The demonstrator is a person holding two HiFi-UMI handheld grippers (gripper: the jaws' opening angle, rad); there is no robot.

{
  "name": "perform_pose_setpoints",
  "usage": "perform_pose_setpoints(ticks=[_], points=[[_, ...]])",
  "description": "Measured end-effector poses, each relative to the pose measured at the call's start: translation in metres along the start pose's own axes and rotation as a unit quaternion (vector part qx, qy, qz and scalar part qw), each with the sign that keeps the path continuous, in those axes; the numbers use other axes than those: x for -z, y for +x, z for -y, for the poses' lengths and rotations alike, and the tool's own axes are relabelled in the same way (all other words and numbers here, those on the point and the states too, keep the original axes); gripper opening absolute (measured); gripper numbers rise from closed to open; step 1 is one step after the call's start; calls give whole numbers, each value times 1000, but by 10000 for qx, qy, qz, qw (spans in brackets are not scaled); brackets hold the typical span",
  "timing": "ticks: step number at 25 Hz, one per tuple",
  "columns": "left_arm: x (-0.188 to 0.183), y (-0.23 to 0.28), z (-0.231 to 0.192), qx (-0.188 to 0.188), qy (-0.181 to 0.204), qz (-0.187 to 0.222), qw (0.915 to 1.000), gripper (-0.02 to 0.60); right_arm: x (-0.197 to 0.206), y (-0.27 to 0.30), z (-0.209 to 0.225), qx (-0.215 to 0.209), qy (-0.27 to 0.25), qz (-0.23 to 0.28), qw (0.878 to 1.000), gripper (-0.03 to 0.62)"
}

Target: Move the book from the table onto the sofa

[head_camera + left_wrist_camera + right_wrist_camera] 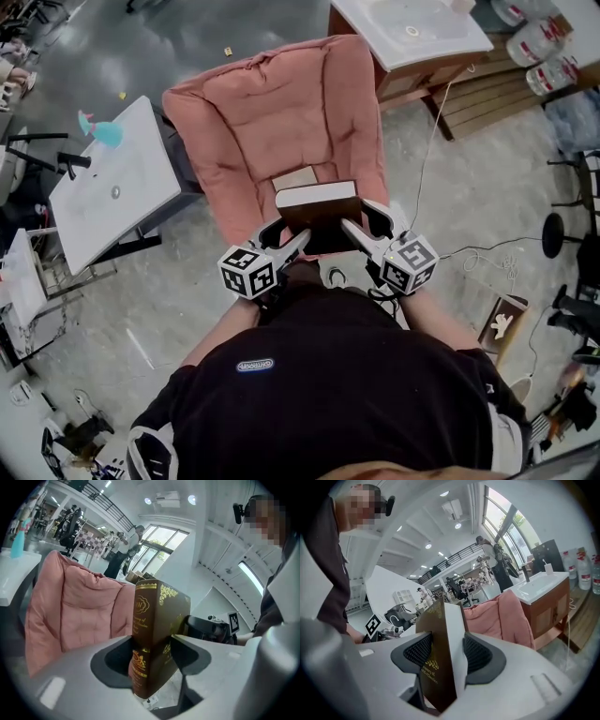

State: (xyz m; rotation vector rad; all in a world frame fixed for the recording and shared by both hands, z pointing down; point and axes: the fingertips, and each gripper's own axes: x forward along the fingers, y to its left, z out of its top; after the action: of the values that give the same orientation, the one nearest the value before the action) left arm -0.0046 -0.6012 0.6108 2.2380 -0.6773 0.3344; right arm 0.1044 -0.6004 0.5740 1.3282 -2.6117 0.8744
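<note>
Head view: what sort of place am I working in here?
Likely a big open lab or workshop hall staged with home furniture: bare grey floor, a pink sofa near a loose washbasin cabinet, and a railed mezzanine overhead.

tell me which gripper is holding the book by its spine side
The left gripper: its view shows the brown book with its gold-lettered spine between the jaws. The right gripper clamps the side with white page edges.
</note>
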Motion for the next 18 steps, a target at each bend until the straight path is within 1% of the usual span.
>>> perform_pose_setpoints(ticks=[5, 10, 18], points=[[21, 14, -24, -10, -192, -264, 9995, 258, 26, 18, 15, 40, 109, -290, 9995, 242], [42, 31, -52, -19, -388, -529, 9978, 257, 55, 37, 36, 133, 324, -572, 9977, 242], [83, 66, -103, -74, -723, -975, 9926, 258, 109, 72, 75, 250, 565, -1061, 9924, 244]])
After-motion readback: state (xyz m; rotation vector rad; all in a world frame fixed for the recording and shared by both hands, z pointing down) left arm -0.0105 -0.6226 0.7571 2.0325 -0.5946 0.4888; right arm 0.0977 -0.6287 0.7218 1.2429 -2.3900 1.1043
